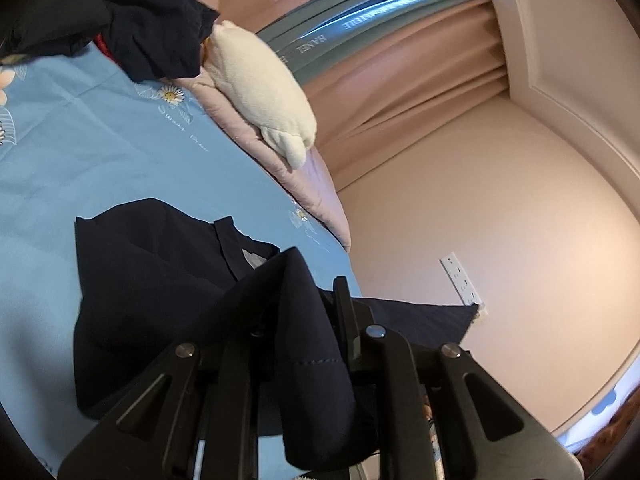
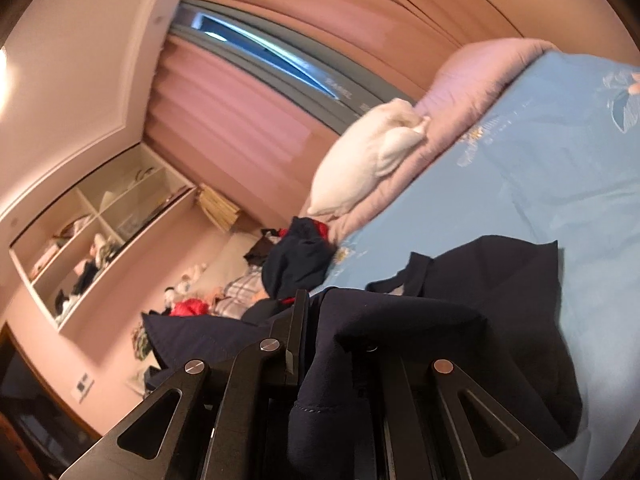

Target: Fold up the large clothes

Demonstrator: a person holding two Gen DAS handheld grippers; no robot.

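Note:
A dark navy garment (image 1: 152, 280) lies on the blue bedspread (image 1: 100, 152), its neckline with a label showing. My left gripper (image 1: 320, 300) is shut on a fold of the navy garment, which drapes over one finger and hides it; the other finger (image 1: 345, 312) shows. In the right wrist view the same garment (image 2: 500, 292) lies on the bedspread (image 2: 540, 168). My right gripper (image 2: 316, 312) is shut on another edge of it; the cloth covers the right-hand finger, and the left-hand finger (image 2: 298, 328) shows.
A pile of dark and red clothes (image 1: 152, 28) sits at the bed's far end, also in the right wrist view (image 2: 296, 260). A white plush pillow (image 1: 260, 88) lies on a pink quilt (image 1: 296, 184). Curtains, a wall socket (image 1: 460, 280) and open shelves (image 2: 100, 232) surround the bed.

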